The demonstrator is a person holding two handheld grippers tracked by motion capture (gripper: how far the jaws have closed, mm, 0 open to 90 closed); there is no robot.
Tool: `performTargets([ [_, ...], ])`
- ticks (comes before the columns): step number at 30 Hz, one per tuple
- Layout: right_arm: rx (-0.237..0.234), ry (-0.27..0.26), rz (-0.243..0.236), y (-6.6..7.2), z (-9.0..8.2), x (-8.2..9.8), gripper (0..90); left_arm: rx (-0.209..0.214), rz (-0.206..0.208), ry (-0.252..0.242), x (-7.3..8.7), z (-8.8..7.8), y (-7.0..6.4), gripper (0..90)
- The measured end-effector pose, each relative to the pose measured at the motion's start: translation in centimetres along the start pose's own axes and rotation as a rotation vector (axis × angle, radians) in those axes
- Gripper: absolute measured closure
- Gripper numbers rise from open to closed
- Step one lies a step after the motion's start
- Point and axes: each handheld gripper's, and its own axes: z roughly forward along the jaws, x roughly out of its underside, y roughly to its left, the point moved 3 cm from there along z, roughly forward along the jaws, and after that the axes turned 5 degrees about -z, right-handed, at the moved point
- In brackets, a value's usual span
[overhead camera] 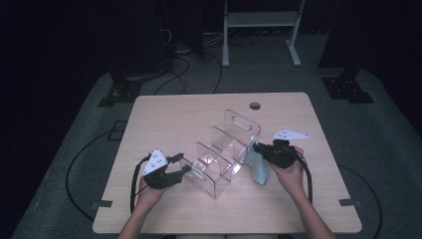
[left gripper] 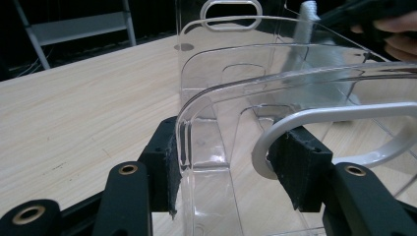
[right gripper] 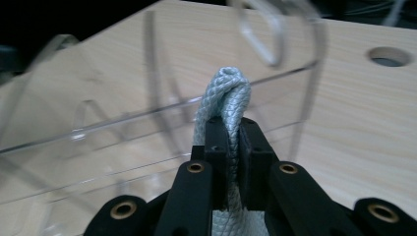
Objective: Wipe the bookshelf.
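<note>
A clear plastic organizer (overhead camera: 224, 154) with dividers and handle cut-outs stands in the middle of the wooden table (overhead camera: 169, 114). My left gripper (overhead camera: 184, 167) is shut on its near end wall; in the left gripper view the pads (left gripper: 172, 167) press the clear wall (left gripper: 246, 83) beside the handle opening. My right gripper (overhead camera: 259, 148) is shut on a pale blue-grey cloth (overhead camera: 258, 167) that hangs against the organizer's right side. In the right gripper view the folded cloth (right gripper: 223, 98) sticks up between the closed fingers of that gripper (right gripper: 233, 142), close to the clear wall (right gripper: 147, 123).
A round cable hole (overhead camera: 255, 105) sits near the table's far edge. Beyond the table stand a white frame (overhead camera: 259, 20), dark stands and cables on the grey floor. Bare tabletop lies left and right of the organizer.
</note>
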Motion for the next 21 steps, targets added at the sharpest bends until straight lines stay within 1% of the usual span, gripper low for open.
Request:
performTargets([
  [3,0.033,0.005,0.019,-1.5,0.3,-0.5,83.6,0.0,-0.005,-0.003,0.0,0.0,0.0,47.3],
  [5,0.031,0.007,0.04,-1.9,0.5,-0.6,83.6,0.0,-0.006,-0.004,0.0,0.0,0.1,47.2],
  [6,0.03,0.005,0.039,-2.0,0.6,-0.6,83.7,0.0,-0.006,-0.002,0.0,0.0,0.1,47.3],
  [7,0.029,0.006,0.046,-1.8,0.6,-0.6,83.8,0.0,-0.006,-0.001,0.0,0.0,0.1,47.2],
  [8,0.028,0.006,0.043,-1.7,0.6,-0.6,83.8,-0.001,-0.009,-0.002,0.0,0.0,0.1,47.3],
  [9,0.018,0.002,0.036,-1.2,0.6,-0.6,83.8,-0.003,-0.009,-0.002,0.0,0.0,0.2,47.3],
  [10,0.006,0.0,0.03,-0.9,0.6,-0.5,83.8,-0.006,-0.009,-0.001,0.0,0.0,0.2,47.3],
  [12,-0.036,-0.005,0.011,0.3,0.5,-0.2,83.8,-0.01,-0.009,-0.001,0.0,0.0,0.1,47.3],
  [13,-0.053,0.0,0.003,0.7,0.6,0.0,83.8,-0.011,-0.006,0.0,0.0,0.0,0.1,47.3],
  [15,-0.063,0.011,-0.014,0.8,0.8,0.3,83.7,-0.012,-0.002,-0.002,0.0,0.0,0.1,47.3],
  [16,-0.058,0.017,-0.005,0.5,0.9,0.4,83.7,-0.013,-0.002,-0.002,0.0,0.0,0.1,47.3],
  [17,-0.049,0.02,0.016,0.0,1.0,0.5,83.7,-0.014,-0.002,-0.002,0.0,0.0,0.0,47.3],
  [18,-0.05,0.02,0.033,-0.2,1.1,0.6,83.7,-0.015,-0.003,-0.001,0.0,0.0,0.0,47.3],
  [19,-0.059,0.017,0.039,-0.1,1.2,0.7,83.7,-0.015,-0.003,-0.002,0.0,0.0,0.0,47.3],
  [21,-0.058,0.021,0.02,0.6,1.2,0.8,83.9,-0.017,-0.007,-0.003,0.0,0.1,0.1,47.2],
])
